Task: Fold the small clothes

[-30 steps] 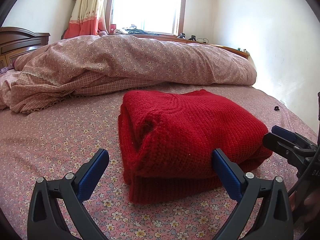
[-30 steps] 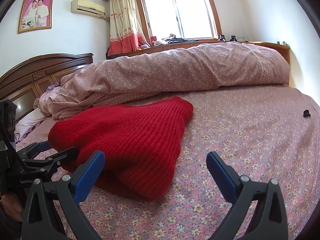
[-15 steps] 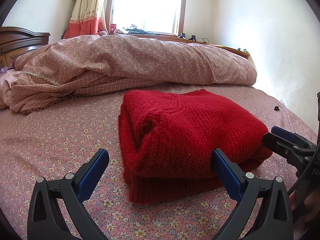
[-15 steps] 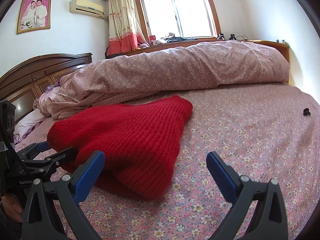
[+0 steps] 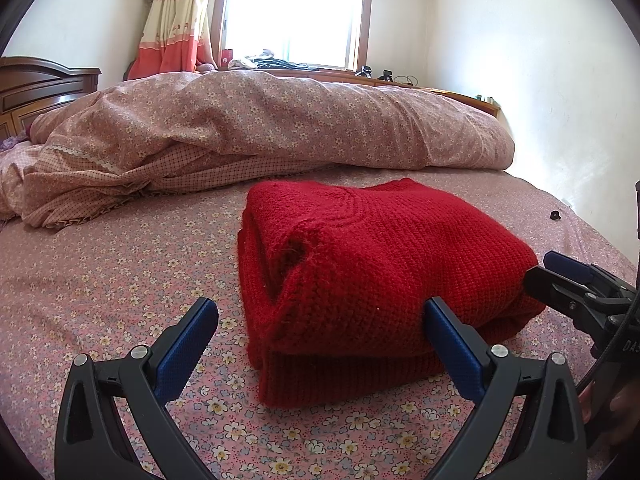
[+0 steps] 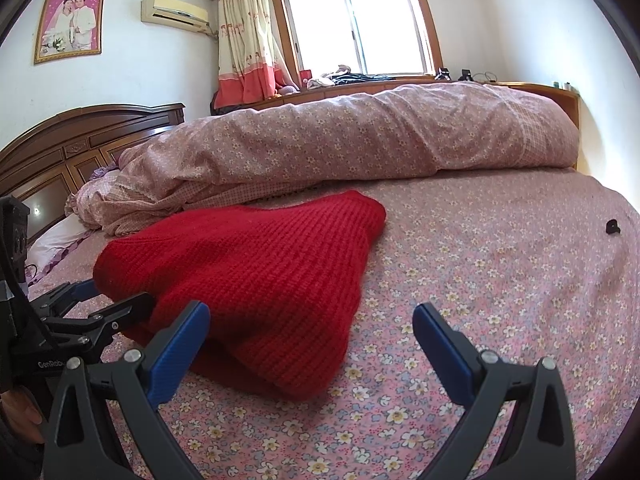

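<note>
A red knitted sweater (image 5: pixel 368 252) lies folded in a thick stack on the flowered bed sheet (image 5: pixel 100 280); it also shows in the right wrist view (image 6: pixel 256 276). My left gripper (image 5: pixel 320 328) is open, its jaws wide apart just in front of the sweater's near edge, holding nothing. My right gripper (image 6: pixel 312 332) is open and empty, its left pad by the sweater's near right corner. Each gripper shows in the other's view: the right one (image 5: pixel 576 288) at the sweater's right side, the left one (image 6: pixel 80 312) at its left side.
A rolled pink flowered quilt (image 5: pixel 260 124) lies across the bed behind the sweater. A wooden headboard (image 6: pixel 80 148) stands at the left. A small black object (image 6: pixel 612 226) lies on the sheet at the right. The window sill (image 6: pixel 360 78) holds clutter.
</note>
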Demonstrator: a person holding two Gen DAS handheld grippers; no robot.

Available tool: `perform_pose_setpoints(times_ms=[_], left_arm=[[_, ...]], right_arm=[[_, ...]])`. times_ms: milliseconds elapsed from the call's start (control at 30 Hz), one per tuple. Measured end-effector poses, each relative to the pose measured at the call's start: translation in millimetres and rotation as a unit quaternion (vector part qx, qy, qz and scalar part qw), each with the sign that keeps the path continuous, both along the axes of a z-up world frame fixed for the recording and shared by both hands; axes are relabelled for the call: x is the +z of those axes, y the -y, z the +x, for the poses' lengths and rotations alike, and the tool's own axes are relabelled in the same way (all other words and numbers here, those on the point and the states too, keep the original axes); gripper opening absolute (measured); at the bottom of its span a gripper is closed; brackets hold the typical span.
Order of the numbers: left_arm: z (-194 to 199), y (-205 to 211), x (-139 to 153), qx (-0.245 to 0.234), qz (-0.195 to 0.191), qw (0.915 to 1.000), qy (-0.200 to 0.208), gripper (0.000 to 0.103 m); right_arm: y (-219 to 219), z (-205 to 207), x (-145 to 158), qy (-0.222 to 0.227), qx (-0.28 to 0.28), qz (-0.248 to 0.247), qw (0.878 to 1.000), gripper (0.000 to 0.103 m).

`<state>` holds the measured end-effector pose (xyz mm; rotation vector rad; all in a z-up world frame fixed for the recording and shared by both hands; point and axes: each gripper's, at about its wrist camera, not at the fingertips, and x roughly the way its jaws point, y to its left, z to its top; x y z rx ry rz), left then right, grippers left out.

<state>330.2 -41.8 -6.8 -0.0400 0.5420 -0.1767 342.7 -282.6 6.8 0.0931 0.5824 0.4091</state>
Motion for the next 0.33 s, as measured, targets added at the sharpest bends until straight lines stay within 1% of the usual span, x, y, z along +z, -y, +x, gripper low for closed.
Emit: perform_pose_setpoints(times_ms=[333], left_arm=[[0.7, -0.4, 0.0, 0.001, 0.002, 1.0, -0.002, 0.099]], right_arm=[[0.1, 0.3, -0.5, -0.003, -0.002, -0.001, 1.0, 0.103]])
